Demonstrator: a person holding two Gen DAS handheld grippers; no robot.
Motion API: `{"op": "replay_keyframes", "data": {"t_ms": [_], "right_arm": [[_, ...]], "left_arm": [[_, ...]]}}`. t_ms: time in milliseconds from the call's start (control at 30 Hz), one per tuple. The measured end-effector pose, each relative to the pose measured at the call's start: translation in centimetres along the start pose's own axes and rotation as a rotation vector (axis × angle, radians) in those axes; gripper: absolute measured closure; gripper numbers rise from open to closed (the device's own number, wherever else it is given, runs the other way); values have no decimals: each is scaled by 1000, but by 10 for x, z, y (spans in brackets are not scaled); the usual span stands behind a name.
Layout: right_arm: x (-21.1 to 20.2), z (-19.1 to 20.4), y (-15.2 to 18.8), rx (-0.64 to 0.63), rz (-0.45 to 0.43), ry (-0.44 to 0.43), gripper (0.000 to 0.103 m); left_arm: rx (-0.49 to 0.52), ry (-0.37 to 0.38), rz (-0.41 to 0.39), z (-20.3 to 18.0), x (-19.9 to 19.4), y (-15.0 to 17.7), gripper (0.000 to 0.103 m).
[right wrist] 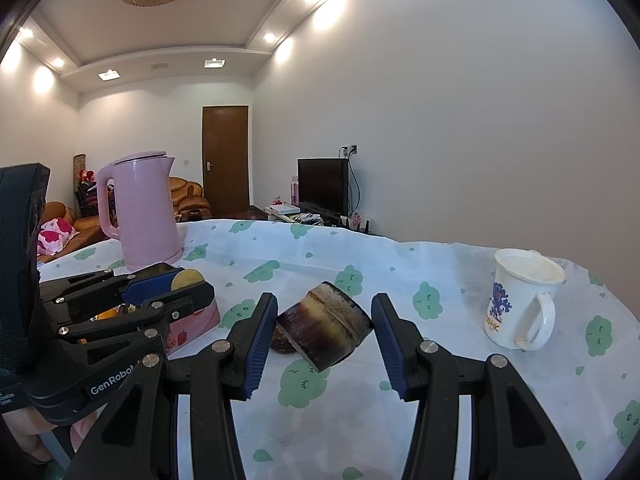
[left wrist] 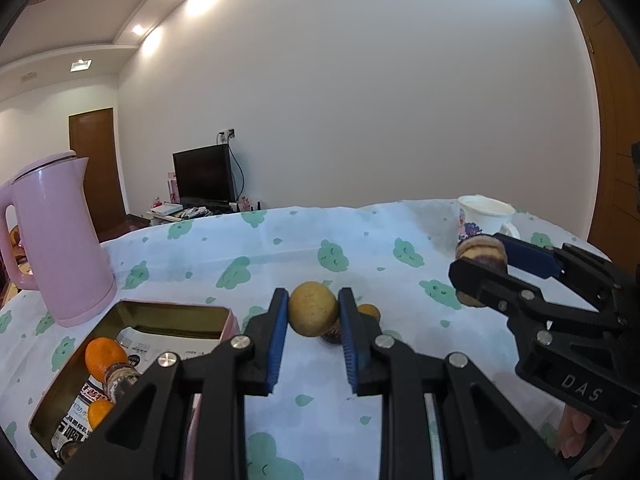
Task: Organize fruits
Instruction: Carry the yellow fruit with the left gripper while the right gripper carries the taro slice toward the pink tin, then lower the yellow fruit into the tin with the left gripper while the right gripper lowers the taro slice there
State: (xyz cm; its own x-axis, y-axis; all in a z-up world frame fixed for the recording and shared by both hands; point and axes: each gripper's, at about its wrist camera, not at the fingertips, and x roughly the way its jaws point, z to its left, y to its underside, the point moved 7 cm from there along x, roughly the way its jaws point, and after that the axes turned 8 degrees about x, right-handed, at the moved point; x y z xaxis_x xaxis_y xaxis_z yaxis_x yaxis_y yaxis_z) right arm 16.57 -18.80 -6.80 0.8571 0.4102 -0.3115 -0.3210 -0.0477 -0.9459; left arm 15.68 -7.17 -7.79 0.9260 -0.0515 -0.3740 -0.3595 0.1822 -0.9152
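Yellow-brown and round, a firm-looking small fruit (left wrist: 313, 314) sat clamped between the blue pads of the left tool (left wrist: 313, 322), held above the cloud-printed white tablecloth on the table (left wrist: 280, 248); the right tool (right wrist: 325, 330) gripped a dark brown-and-yellow banded stubby cylinder of fruit (right wrist: 325, 326) by its flat ends, tilted, over the same cloth. Both pieces seemed light and rigid; the round one could roll, so a hold across its widest part suited it. At the near left lay a gold-lined pink rectangular tin (left wrist: 176, 312) holding an orange mandarin (left wrist: 105, 357) on printed paper, too blurred to read. Legible writing: "DAS" on the right tool; "GenRobot" on the left; a white mug (right wrist: 520, 304) stood far right.
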Motion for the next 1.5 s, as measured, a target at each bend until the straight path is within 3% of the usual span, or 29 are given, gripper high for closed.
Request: {"op": "replay_keyframes", "data": {"t_ms": [700,1500], "right_arm": [[6,40,9,-9,45,-57,52],[13,114,10,-69,66,-166,52]], "left_arm": [[-27,-15,13,34,-25,17,77],[-76,-101,33,96,-46,35,77]]}}
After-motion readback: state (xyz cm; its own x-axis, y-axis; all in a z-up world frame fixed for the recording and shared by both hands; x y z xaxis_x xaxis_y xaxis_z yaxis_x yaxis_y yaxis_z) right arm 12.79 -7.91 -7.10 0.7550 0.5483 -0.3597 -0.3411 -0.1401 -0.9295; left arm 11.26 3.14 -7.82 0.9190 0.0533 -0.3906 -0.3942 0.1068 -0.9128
